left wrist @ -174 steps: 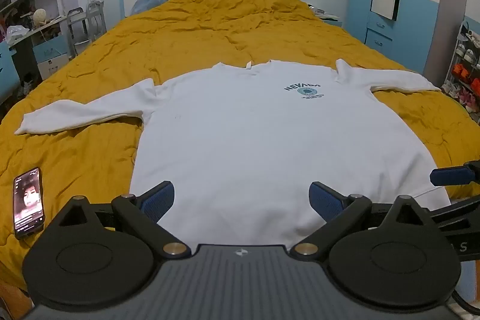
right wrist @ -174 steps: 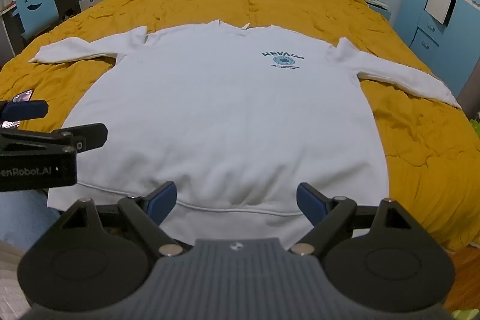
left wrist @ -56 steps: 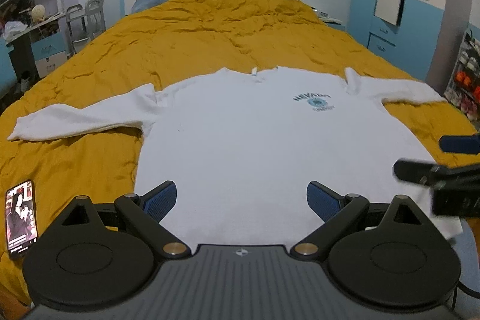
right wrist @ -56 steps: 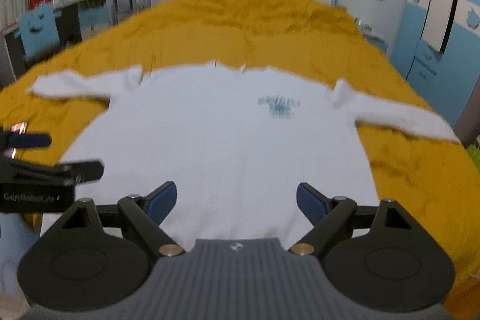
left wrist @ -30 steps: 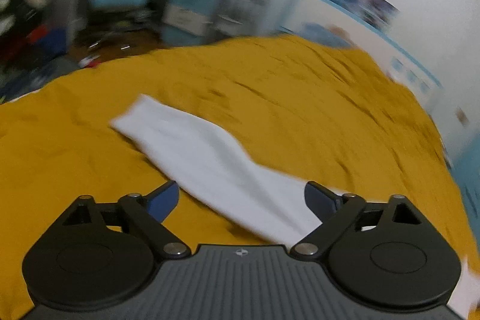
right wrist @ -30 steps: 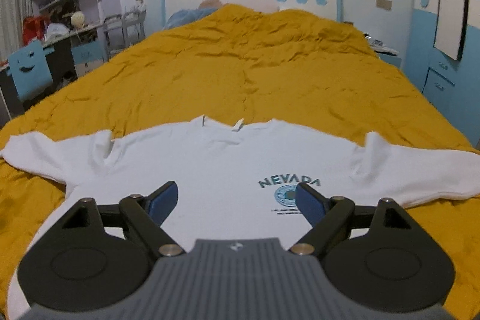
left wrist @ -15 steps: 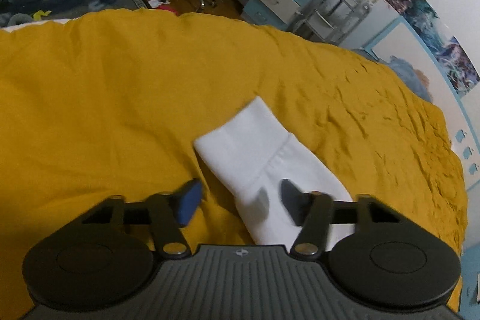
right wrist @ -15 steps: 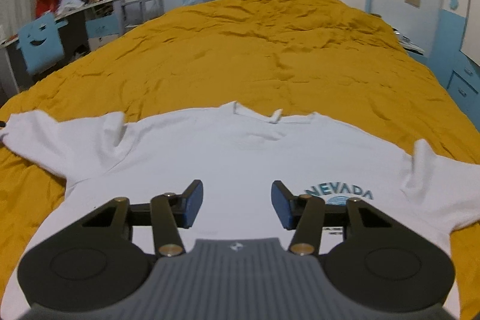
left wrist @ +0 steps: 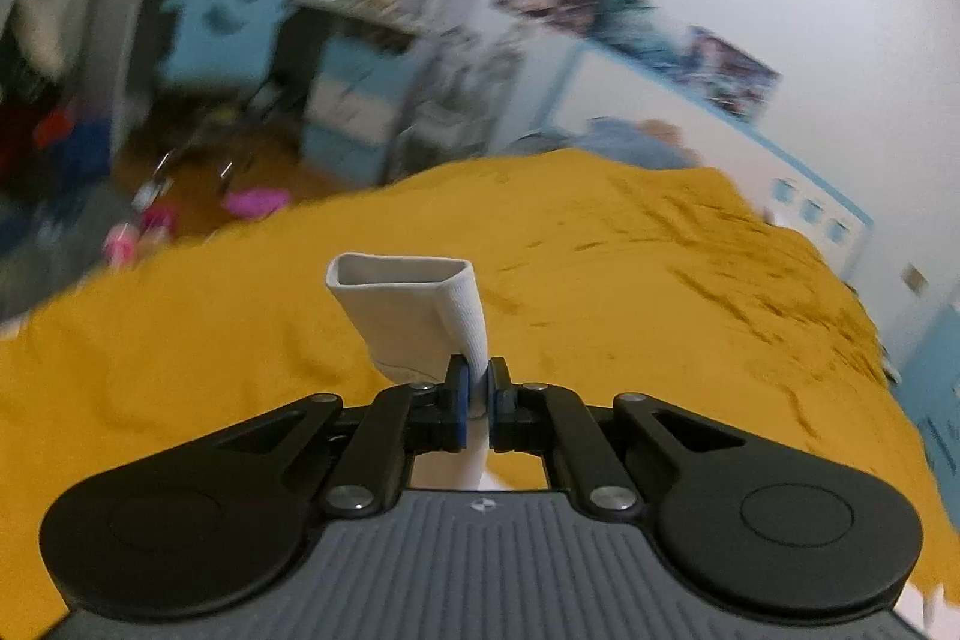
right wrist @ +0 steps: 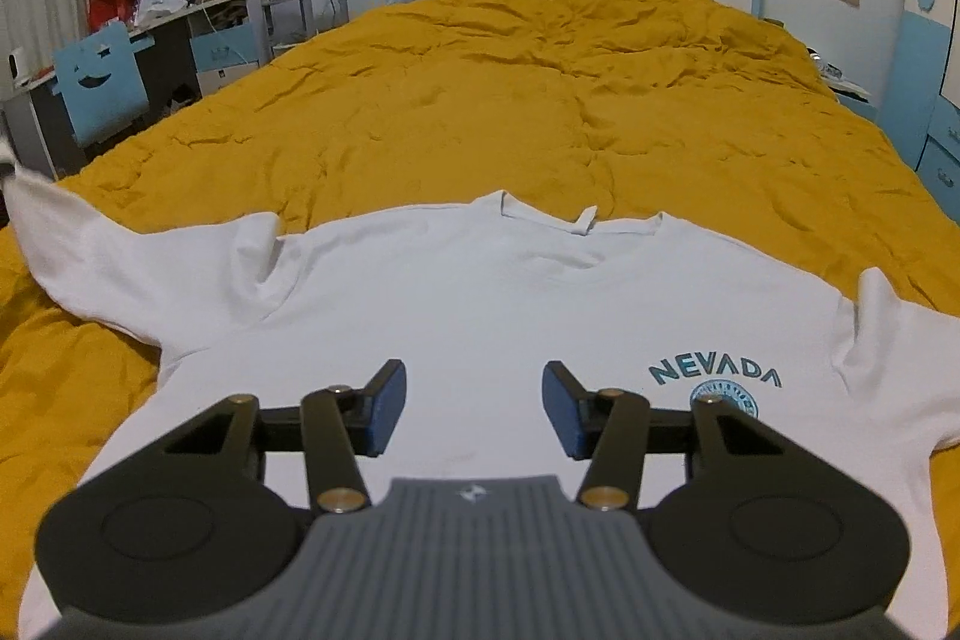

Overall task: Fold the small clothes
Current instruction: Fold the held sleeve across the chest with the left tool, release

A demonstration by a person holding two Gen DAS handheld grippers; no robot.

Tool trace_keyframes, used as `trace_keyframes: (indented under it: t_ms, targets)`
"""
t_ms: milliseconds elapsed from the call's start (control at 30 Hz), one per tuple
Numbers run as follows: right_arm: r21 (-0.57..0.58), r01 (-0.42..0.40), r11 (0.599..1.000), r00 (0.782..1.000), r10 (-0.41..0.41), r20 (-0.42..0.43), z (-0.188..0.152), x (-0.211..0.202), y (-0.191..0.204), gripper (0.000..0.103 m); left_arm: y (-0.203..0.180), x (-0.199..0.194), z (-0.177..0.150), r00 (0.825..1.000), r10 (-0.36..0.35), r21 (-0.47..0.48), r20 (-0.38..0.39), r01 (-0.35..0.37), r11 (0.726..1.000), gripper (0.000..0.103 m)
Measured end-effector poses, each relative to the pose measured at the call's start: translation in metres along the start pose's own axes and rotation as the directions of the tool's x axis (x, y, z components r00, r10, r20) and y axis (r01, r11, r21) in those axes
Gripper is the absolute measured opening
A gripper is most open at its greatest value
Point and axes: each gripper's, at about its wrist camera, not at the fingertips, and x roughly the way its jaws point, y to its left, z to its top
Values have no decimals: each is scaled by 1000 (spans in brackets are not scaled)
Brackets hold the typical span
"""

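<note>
white sweatshirt (right wrist: 480, 316) lies flat on the yellow quilt (right wrist: 540, 100), collar toward the headboard, sleeves out sideways. the left gripper (left wrist: 474, 394) pinches the sleeve cuff (left wrist: 414, 316), raised off the quilt. the right gripper (right wrist: 474, 412) hangs over the chest, fingers apart, wide bare quilt beyond the collar.
</note>
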Motion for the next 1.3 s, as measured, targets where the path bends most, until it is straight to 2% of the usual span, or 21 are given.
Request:
trace_keyframes:
  t_ms: [67, 133, 233, 300, 400, 467, 533, 567, 700, 800, 867, 933, 967, 1000, 1067, 1133, 1233, 1300]
  targets:
    - [12, -5, 1000, 1000, 5, 4, -2, -5, -3, 48, -45, -17, 0, 999, -32, 89, 10, 31, 996, 5]
    - [25, -10, 1000, 1000, 9, 11, -5, -10, -7, 48, -95, -28, -6, 997, -76, 193, 7, 73, 978, 5]
    - [52, -13, 999, 1000, 12, 19, -9, -19, -16, 47, -161, -38, -33, 983, -176, 324, -49, 182, 928, 5]
    - [64, 0, 998, 1000, -2, 18, -12, -25, -25, 46, -203, -37, -59, 970, -214, 388, -114, 242, 889, 5]
    - [86, 36, 996, 999, -36, 5, -21, -30, -38, 46, -245, -23, -112, 933, -259, 427, -251, 347, 835, 5]
    - [106, 65, 992, 998, -64, -17, -30, -32, -48, 46, -264, -10, -151, 904, -248, 454, -349, 395, 799, 5]
    - [121, 84, 989, 996, -79, -42, -40, -34, -55, 46, -278, 2, -187, 871, -229, 458, -435, 433, 776, 5]
    - [127, 87, 988, 995, -81, -54, -45, -35, -59, 46, -282, 11, -203, 852, -216, 452, -477, 449, 771, 5]
    - [148, 95, 984, 992, -83, -90, -61, -36, -68, 46, -278, 31, -243, 801, -161, 430, -577, 466, 773, 9]
    - [157, 78, 985, 993, -63, -100, -66, -36, -68, 46, -268, 27, -256, 762, -190, 361, -619, 491, 793, 27]
    - [154, 62, 986, 994, -48, -97, -67, -35, -64, 46, -260, 25, -250, 724, -239, 285, -647, 521, 805, 50]
    - [157, 37, 987, 996, -23, -90, -65, -34, -60, 46, -251, 22, -240, 695, -287, 222, -659, 544, 809, 57]
    - [162, 22, 987, 996, -8, -87, -63, -34, -57, 47, -246, 15, -239, 691, -309, 208, -653, 556, 805, 59]
    - [171, 7, 985, 996, 9, -88, -62, -33, -54, 47, -240, 7, -238, 694, -327, 201, -642, 564, 801, 61]
    - [194, -33, 980, 995, 51, -88, -58, -30, -49, 49, -230, 0, -226, 719, -345, 204, -603, 557, 805, 63]
    - [233, -71, 970, 991, 95, -93, -54, -26, -46, 50, -217, -2, -214, 764, -324, 220, -558, 513, 830, 63]
    - [310, -130, 942, 980, 169, -102, -47, -20, -41, 50, -190, -2, -197, 832, -248, 256, -497, 414, 874, 63]
    - [356, -160, 921, 972, 209, -106, -43, -11, -38, 50, -177, 5, -190, 850, -212, 255, -482, 367, 894, 62]
